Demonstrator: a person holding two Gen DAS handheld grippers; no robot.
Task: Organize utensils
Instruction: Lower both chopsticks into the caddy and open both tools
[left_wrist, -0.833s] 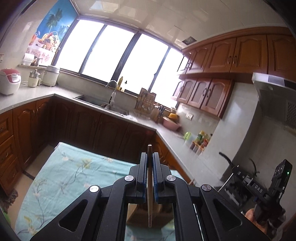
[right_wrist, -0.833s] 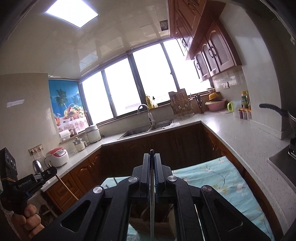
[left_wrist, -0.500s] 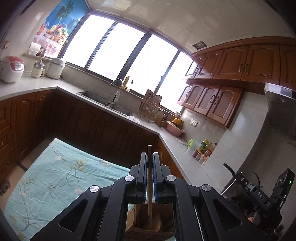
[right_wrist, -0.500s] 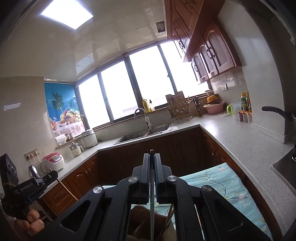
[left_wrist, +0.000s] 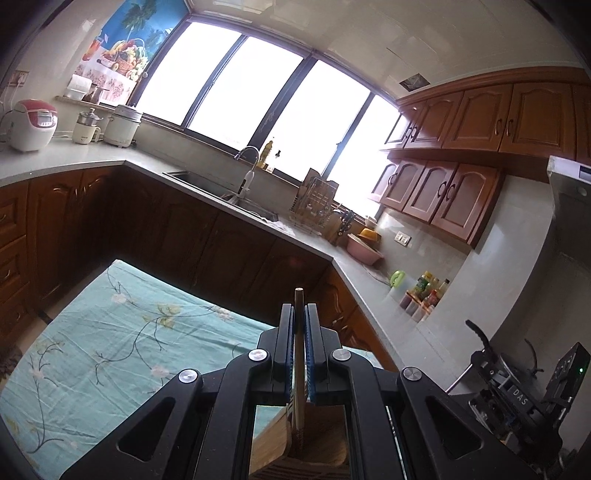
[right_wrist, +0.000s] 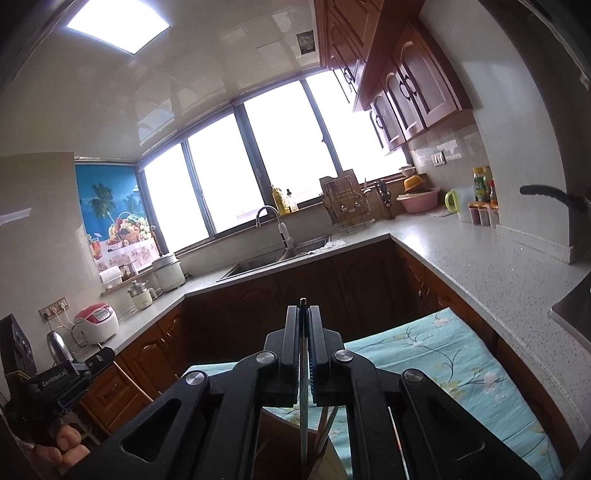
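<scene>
Left wrist view: the left tongs (left_wrist: 299, 314) pinch a wooden chopstick (left_wrist: 298, 369) above the floral-clothed worktop (left_wrist: 110, 332); the right tongs (right_wrist: 303, 317) pinch a thin dark utensil (right_wrist: 303, 406), over that worktop too.

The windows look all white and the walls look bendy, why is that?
Left wrist view: daylight overexposes the windows to blank white, leaving the lower cabinets dark; the fisheye lens bends the countertop and darkens the corners. Right wrist view: the same white windows, a glaring ceiling light, curved walls. Both stay fairly sharp.
</scene>
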